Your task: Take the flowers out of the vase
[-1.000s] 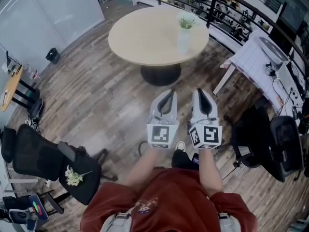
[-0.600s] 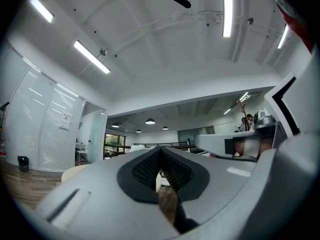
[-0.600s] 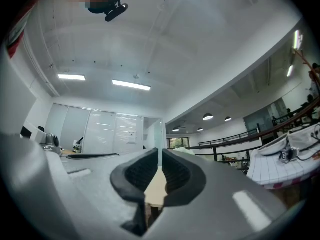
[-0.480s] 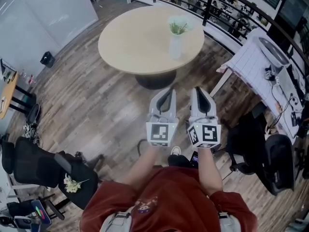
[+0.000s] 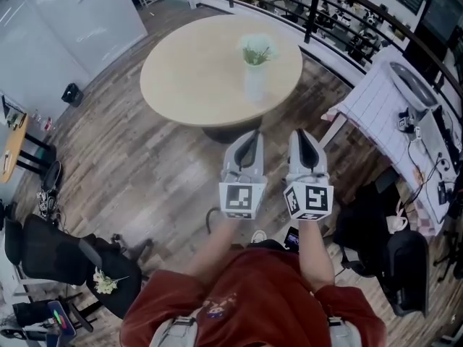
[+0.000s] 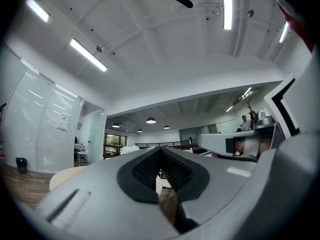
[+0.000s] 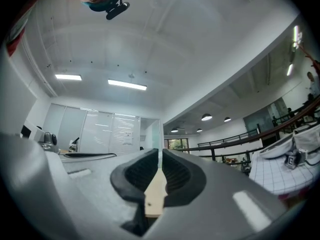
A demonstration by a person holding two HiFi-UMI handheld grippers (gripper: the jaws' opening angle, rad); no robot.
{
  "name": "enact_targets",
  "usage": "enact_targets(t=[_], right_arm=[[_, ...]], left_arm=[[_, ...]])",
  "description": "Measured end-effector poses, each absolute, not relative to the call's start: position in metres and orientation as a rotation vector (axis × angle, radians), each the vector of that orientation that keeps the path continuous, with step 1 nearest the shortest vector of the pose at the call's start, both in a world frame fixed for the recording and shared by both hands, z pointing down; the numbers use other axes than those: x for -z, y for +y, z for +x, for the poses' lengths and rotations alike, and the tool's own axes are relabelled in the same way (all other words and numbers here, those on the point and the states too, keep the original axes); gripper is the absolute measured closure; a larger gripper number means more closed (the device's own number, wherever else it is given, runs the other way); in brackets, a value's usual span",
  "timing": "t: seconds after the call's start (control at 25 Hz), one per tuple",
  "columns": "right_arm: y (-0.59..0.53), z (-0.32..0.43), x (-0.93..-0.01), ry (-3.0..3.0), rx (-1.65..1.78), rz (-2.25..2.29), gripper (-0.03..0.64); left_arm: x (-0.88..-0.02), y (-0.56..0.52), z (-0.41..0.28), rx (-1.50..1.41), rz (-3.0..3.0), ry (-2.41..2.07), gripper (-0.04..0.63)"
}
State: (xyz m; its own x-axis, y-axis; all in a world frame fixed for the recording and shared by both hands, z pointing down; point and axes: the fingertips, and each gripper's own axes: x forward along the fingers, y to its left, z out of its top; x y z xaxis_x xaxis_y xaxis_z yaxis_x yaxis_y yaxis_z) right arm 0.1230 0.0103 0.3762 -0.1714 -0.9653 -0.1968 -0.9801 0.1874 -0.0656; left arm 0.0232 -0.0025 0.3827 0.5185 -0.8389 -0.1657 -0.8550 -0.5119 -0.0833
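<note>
A round pale wooden table (image 5: 188, 78) stands ahead of me in the head view. On its right part is a white vase (image 5: 253, 82) with white flowers (image 5: 256, 49) and green leaves in it. My left gripper (image 5: 249, 136) and right gripper (image 5: 303, 134) are held side by side over the wooden floor, short of the table's near edge, both pointing toward it. Both are shut with nothing in them. In the left gripper view the left gripper (image 6: 160, 150) shows its tips touching. The right gripper (image 7: 160, 153) in its own view is closed too, with the table edge (image 7: 156, 191) showing behind the jaws.
A black office chair (image 5: 65, 255) at the lower left has a small bunch of flowers (image 5: 105, 282) on its seat. A white table (image 5: 391, 107) with gear stands at the right, black chairs (image 5: 394, 262) below it. A black railing (image 5: 311, 9) runs behind the round table.
The table and vase have come nearer and lower in the head view as I walk toward them. Both grippers stay shut, side by side.
</note>
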Motion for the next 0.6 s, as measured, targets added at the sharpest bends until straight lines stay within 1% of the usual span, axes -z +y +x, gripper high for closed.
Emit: enact_targets(t=[0.24, 0.6], right_arm=[[-0.019, 0.142, -0.376, 2.267, -0.100, -1.852, 0.589], [-0.043, 0.139, -0.378, 2.305, -0.095, -1.808, 0.589]], left_arm=[[-0.378, -0.029, 0.041, -0.150, -2.567, 1.488, 0.592], [-0.382, -0.050, 0.040, -0.129, -2.539, 1.524, 0.592]])
